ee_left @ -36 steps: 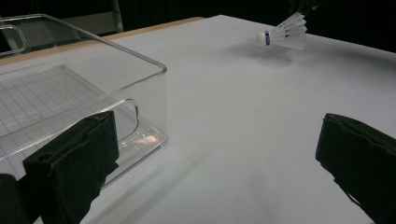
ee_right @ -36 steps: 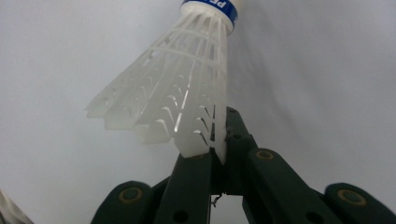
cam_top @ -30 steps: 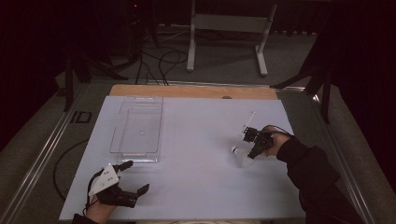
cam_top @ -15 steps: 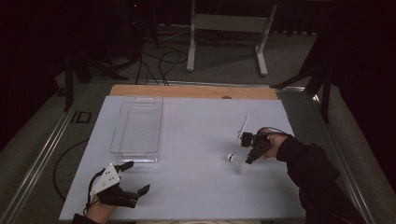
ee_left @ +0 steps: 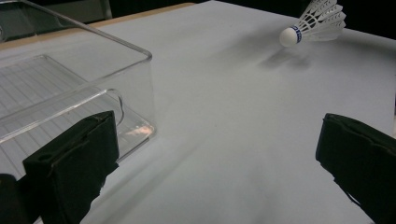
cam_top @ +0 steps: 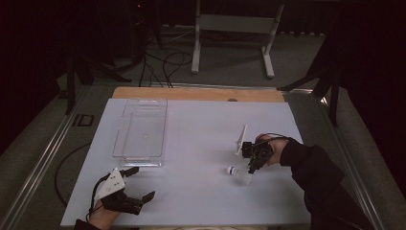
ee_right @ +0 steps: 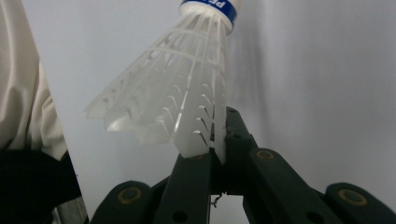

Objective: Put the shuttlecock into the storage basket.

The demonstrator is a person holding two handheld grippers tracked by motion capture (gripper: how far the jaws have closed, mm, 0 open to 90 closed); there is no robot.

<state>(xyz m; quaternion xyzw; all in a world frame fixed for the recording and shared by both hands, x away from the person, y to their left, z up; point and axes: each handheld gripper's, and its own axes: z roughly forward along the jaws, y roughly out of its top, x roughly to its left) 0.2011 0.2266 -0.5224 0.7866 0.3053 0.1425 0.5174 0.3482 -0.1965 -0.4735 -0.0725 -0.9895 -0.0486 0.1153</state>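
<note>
I am pinching the shuttlecock (ee_right: 182,88) skirt in my right hand-held gripper (cam_top: 252,163), carrying it gently toward the clear box (cam_top: 141,132) without crushing.

Shuttlecock (ee_right: 187,88) in my right gripper (ee_right: 217,140): white ribbed plastic skirt, slightly glossy. Box (ee_left: 70,93) left of it: clear glossy plastic. Table sheet (cam_top: 201,143) beneath: matt, smooth white.

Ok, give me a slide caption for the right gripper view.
Right gripper pinching the skirt edge of a white shuttlecock.
</note>
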